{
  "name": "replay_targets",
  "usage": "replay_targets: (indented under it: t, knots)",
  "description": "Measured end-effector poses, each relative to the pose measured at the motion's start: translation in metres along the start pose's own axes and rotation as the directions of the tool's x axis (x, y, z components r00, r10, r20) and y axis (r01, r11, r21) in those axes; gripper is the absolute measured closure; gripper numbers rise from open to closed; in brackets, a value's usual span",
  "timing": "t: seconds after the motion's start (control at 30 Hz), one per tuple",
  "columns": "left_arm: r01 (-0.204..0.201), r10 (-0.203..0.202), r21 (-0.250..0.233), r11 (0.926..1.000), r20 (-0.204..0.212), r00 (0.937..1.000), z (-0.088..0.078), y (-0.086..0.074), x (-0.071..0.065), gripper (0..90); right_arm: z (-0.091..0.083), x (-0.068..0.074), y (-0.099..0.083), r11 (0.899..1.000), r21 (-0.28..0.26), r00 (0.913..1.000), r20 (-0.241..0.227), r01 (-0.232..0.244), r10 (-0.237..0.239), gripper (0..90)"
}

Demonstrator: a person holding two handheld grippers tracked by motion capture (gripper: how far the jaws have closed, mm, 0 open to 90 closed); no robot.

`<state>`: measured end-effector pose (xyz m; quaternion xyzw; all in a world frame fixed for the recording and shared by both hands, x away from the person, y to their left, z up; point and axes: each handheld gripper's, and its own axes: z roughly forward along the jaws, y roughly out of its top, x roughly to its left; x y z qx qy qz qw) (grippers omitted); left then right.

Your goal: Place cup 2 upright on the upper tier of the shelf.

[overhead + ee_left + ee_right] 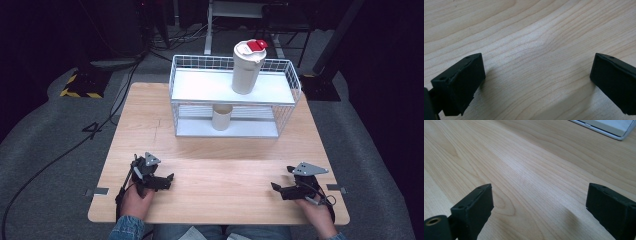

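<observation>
1. Both grippers, left (167, 180) and right (276, 189), rested on the table (225, 150), jaws wide apart and empty.
2. The tumbler (247, 67) stood upright atop the wire rack (185, 100), well apart; a level, mid-body grasp seemed wisest.

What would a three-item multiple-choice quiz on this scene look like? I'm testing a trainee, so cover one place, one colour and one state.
1. Where does the tall cup stand?
A. On the rack's top shelf
B. On the table
C. On the floor

2. What colour is the flap on its lid?
A. Blue
B. Red
C. Green

3. How are the left gripper's fingers?
A. Shut on a cup
B. Shut on nothing
C. Open, holding nothing

Answers: 1 A, the cup rests on the upper white shelf. 2 B, the flap is red. 3 C, bare wood shows between the spread fingers.
</observation>
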<state>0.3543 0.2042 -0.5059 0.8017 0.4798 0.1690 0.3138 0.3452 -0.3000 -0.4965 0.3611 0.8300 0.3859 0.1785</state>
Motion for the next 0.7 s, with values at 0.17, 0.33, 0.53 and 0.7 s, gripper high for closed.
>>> replay_targets:
  t: [0.17, 0.33, 0.53, 0.7]
  knots:
    - [0.001, -0.001, 0.000, 1.0000, 0.000, 1.0000, 0.000, 0.000, 0.000, 0.4, 0.006, -0.002, -0.003, 1.000, 0.021, 0.9998, 0.013, -0.015, 0.015, 7.7]
    - [0.001, -0.001, -0.001, 1.0000, 0.000, 1.0000, 0.000, 0.000, 0.000, 0.4, 0.010, -0.006, -0.003, 0.997, 0.066, 0.9990, 0.031, -0.033, 0.031, 7.1]
    - [0.000, 0.000, 0.000, 1.0000, 0.000, 1.0000, 0.000, 0.000, 0.000, 0.4, 0.012, -0.007, -0.002, 0.993, 0.091, 0.9960, 0.059, -0.072, 0.067, 0.0]
    - [0.001, -0.001, 0.000, 1.0000, 0.000, 1.0000, 0.000, 0.000, 0.000, 0.4, 0.012, -0.007, -0.002, 0.993, 0.090, 0.9960, 0.059, -0.072, 0.067, 0.0]
